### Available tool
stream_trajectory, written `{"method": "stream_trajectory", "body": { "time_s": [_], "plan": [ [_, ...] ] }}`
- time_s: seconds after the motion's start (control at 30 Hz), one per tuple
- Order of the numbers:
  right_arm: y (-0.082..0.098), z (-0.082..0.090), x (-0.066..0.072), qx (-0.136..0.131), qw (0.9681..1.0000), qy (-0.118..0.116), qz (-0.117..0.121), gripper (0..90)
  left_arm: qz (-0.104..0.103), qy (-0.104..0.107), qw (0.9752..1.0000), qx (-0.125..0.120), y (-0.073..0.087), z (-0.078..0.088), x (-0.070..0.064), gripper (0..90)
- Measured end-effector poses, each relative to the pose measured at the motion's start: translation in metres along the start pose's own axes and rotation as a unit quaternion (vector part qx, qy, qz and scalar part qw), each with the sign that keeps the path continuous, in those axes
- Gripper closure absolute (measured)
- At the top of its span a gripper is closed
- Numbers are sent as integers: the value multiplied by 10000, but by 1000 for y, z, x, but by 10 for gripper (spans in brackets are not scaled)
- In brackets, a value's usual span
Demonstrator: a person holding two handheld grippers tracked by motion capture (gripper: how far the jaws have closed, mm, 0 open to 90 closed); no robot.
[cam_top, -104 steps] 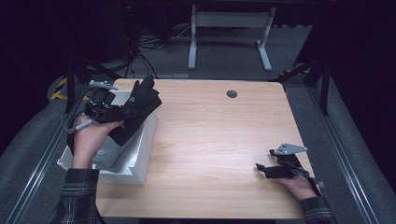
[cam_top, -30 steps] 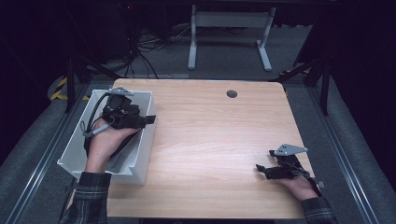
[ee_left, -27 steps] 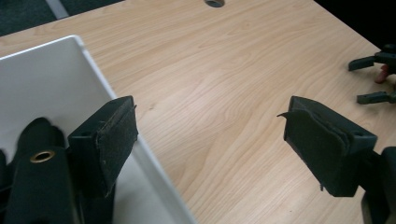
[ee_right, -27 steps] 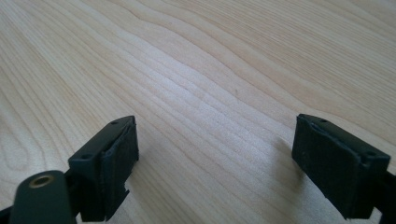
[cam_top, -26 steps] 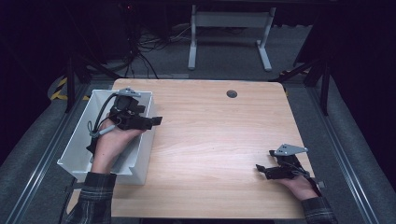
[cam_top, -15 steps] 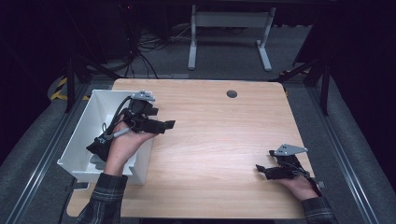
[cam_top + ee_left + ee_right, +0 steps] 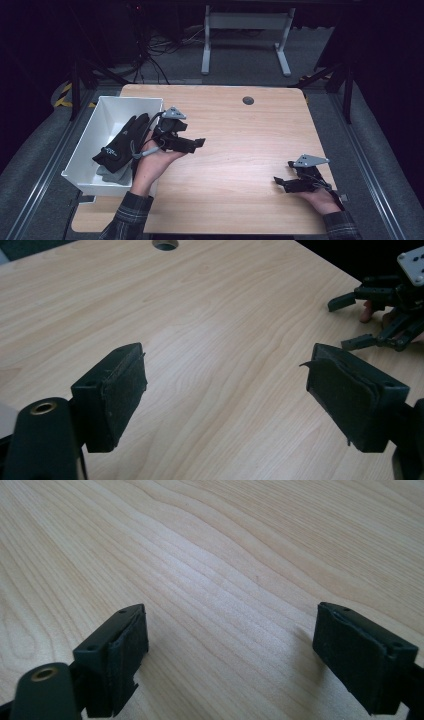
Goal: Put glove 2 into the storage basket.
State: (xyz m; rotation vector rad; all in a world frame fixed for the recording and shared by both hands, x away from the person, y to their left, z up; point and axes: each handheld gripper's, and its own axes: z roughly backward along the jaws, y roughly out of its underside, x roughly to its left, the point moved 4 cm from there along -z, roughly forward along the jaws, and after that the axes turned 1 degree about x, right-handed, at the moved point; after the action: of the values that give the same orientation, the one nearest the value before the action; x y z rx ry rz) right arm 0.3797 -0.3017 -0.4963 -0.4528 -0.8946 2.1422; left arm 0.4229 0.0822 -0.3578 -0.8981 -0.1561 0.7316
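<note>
A black glove [image 7: 123, 144] lies in the white bin [image 7: 131, 100] at the table's left, on top of a grey glove [image 7: 106, 173]. My left gripper [image 7: 196, 145] is just right of the bin over the bare wood, and it is open with nothing between its pads [image 7: 117, 392]. My right gripper [image 7: 282, 173] rests near the table's front right, also open and empty; in the right gripper view its pads [image 7: 120, 652] stand wide apart just above the wood. The left gripper view has the right gripper [image 7: 367, 320] at its top right.
The wooden table [image 7: 240, 125] has a round cable hole [image 7: 248, 100] near its far edge. Grey floor, cables and a metal stand base [image 7: 245, 30] lie beyond the table. A dark rail [image 7: 370, 165] runs along the right side.
The black glove held above the bin earlier now lies in it. My left gripper has come out of the bin and moved right over the table. The right gripper has stayed put.
</note>
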Motion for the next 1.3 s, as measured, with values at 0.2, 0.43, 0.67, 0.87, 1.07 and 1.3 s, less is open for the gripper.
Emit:
{"method": "stream_trajectory", "body": {
  "time_s": [0.2, 0.43, 0.67, 0.87, 1.07, 1.3],
  "plan": [
    [0, 0, 0, -1, 10000, -23, -3, 149, -135, 22, 9999, 70, 9, -21, -10, 169],
    [0, 0, 1, -2, 10000, -43, 13, 144, -270, 73, 9996, 19, 18, -36, -20, 169],
    [0, 0, 0, -6, 10000, -30, 20, 143, -419, 86, 9990, 91, 30, -50, -27, 167],
    [0, 0, 0, -1, 10000, -13, 16, 138, -491, 156, 9987, -38, 43, -63, -32, 167],
    [0, -1, 0, 7, 10000, -2, 5, 133, -608, 183, 9979, 114, 55, -77, -35, 163],
    [0, -1, 0, 10, 10000, 17, -15, 129, -730, 272, 9958, 472, 70, -97, -41, 151]
  ]
}}
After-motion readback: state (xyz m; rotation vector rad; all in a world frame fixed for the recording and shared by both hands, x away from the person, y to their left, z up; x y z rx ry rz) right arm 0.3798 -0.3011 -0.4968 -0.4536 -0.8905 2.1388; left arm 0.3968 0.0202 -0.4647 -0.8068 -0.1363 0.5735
